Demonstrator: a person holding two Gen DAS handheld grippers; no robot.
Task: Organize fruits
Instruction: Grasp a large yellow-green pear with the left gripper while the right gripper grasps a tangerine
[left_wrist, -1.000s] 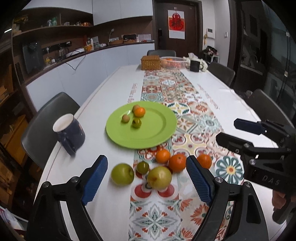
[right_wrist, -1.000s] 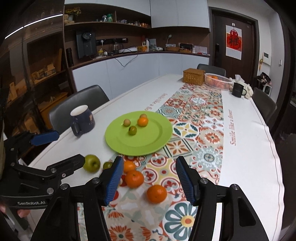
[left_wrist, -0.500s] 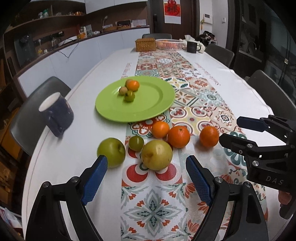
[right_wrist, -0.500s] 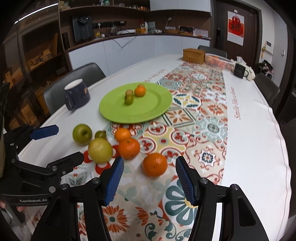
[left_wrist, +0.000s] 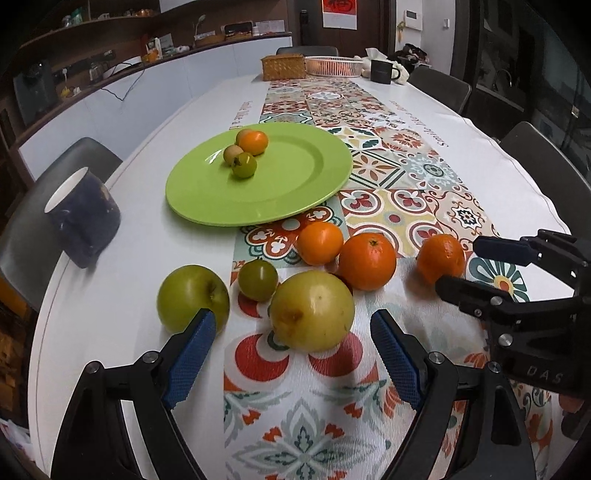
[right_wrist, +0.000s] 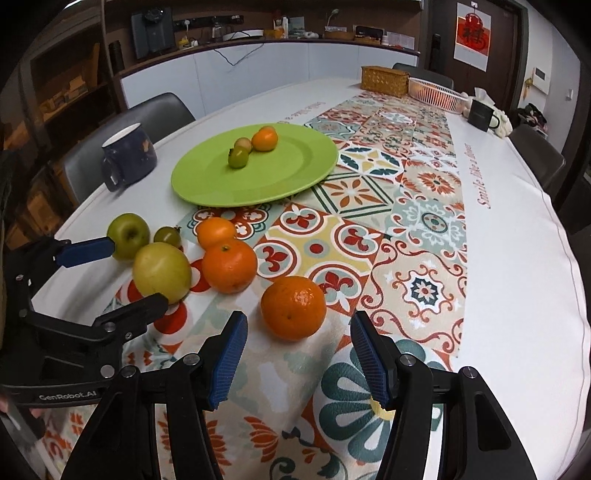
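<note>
Blue-padded left gripper (left_wrist: 290, 341) gapes wide, empty, before a yellow-green pear (left_wrist: 312, 310); its left pad hides part of a green apple (left_wrist: 192, 297) at 9 o'clock. Right gripper (right_wrist: 297, 354) gapes, empty, around nothing, an orange (right_wrist: 293, 307) at 12 o'clock.

Plate (left_wrist: 295, 192): glossy green, smooth, plastic-looking w/ light glare. Runner (left_wrist: 399, 206) beside plate: printed tile pattern, fine embossed texture, slight sheen, looks like vinyl. Tablecloth (right_wrist: 517, 258) either side of runner: matt white. Mug (left_wrist: 83, 218) left of plate: dark glazed, white inside. Pear (left_wrist: 312, 310) near of plate: yellow-green, smooth, semi-gloss, brown blemish. Oranges (left_wrist: 367, 260): pebbled skin, shiny. Both gripper pads (left_wrist: 190, 354) (right_wrist: 227, 363): blue, cross-hatched grip texture, rubbery; bodies matt black plastic w/ metal screws. Far past plate: woven wicker basket (left_wrist: 283, 67).
</note>
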